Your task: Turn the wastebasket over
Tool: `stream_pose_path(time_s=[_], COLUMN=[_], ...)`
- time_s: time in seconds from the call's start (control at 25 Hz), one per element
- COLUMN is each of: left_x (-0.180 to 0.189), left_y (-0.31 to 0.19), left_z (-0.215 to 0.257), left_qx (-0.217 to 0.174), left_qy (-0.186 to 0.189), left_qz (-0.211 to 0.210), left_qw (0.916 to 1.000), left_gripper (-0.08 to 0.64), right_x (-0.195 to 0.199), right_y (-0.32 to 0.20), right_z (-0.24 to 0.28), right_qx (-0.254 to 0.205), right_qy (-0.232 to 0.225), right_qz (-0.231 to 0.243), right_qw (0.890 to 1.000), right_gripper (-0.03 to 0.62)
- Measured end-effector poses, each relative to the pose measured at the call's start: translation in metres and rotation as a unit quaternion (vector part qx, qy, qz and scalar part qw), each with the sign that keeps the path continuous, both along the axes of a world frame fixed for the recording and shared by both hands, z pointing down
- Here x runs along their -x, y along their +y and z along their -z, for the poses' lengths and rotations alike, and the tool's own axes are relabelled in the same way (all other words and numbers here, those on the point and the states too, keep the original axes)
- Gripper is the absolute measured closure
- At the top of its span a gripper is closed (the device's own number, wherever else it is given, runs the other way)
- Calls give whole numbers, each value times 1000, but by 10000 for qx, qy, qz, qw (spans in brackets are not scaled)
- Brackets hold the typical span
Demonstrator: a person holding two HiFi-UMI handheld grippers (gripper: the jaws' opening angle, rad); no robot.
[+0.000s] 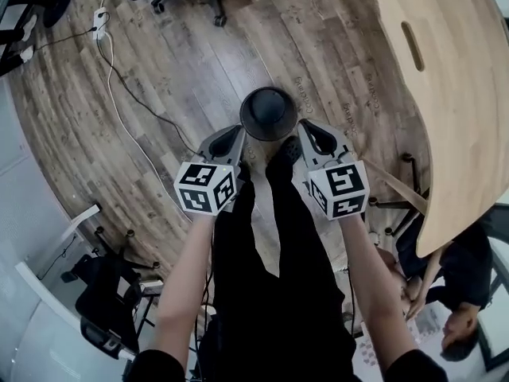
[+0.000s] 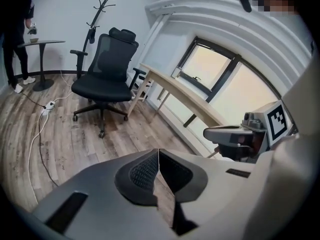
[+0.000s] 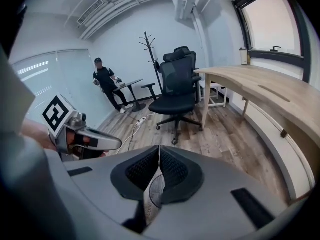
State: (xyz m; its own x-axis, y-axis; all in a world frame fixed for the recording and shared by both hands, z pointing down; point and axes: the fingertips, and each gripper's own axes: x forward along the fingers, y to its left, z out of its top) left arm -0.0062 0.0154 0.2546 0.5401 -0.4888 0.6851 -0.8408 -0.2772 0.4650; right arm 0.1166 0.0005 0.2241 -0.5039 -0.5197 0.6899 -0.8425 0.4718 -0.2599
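Note:
The black round wastebasket (image 1: pixel 268 112) stands on the wood floor just ahead of my feet, seen from straight above as a dark disc. My left gripper (image 1: pixel 236 131) hangs at its near left edge and my right gripper (image 1: pixel 307 127) at its near right edge, both above the floor. Both are shut with nothing between the jaws. In the right gripper view a sliver of the basket's grey round face (image 3: pixel 152 193) shows through the slit below the pads. The left gripper view shows only floor there. Each gripper appears in the other's view: right gripper (image 2: pixel 209 132), left gripper (image 3: pixel 116 144).
A curved wooden desk (image 1: pixel 453 94) runs along the right. A black office chair (image 3: pixel 177 84) stands beyond the basket, with a cable and power strip (image 1: pixel 99 22) on the floor to its left. One person stands by a small round table (image 3: pixel 131 83); another sits at lower right (image 1: pixel 457 293).

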Motion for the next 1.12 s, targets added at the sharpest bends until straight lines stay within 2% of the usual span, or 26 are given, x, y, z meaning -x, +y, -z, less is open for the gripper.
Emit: stream_pose_path(time_s=[0.2, 0.44, 0.72, 0.96, 1.12], left_x=[17, 30, 40, 43, 46], left_y=[-4, -4, 11, 17, 22], left_z=[-58, -132, -210, -260, -291], left_qx=[-54, 69, 331, 591, 709], left_qy=[-431, -604, -770, -483, -596], left_qz=[256, 429, 158, 221, 88], left_qw=[9987, 9972, 9964, 9968, 9957], left_gripper=[540, 540, 538, 538, 538], right_x=[6, 11, 27, 30, 33], right_y=[-1, 0, 5, 11, 15], right_z=[-44, -105, -153, -182, -199], right_qx=[109, 354, 434, 562, 647], right_qy=[51, 99, 188, 275, 289], right_qz=[231, 299, 397, 389, 337], right_qw=[9997, 9989, 9981, 9973, 9969], right_gripper=[558, 558, 558, 558, 558])
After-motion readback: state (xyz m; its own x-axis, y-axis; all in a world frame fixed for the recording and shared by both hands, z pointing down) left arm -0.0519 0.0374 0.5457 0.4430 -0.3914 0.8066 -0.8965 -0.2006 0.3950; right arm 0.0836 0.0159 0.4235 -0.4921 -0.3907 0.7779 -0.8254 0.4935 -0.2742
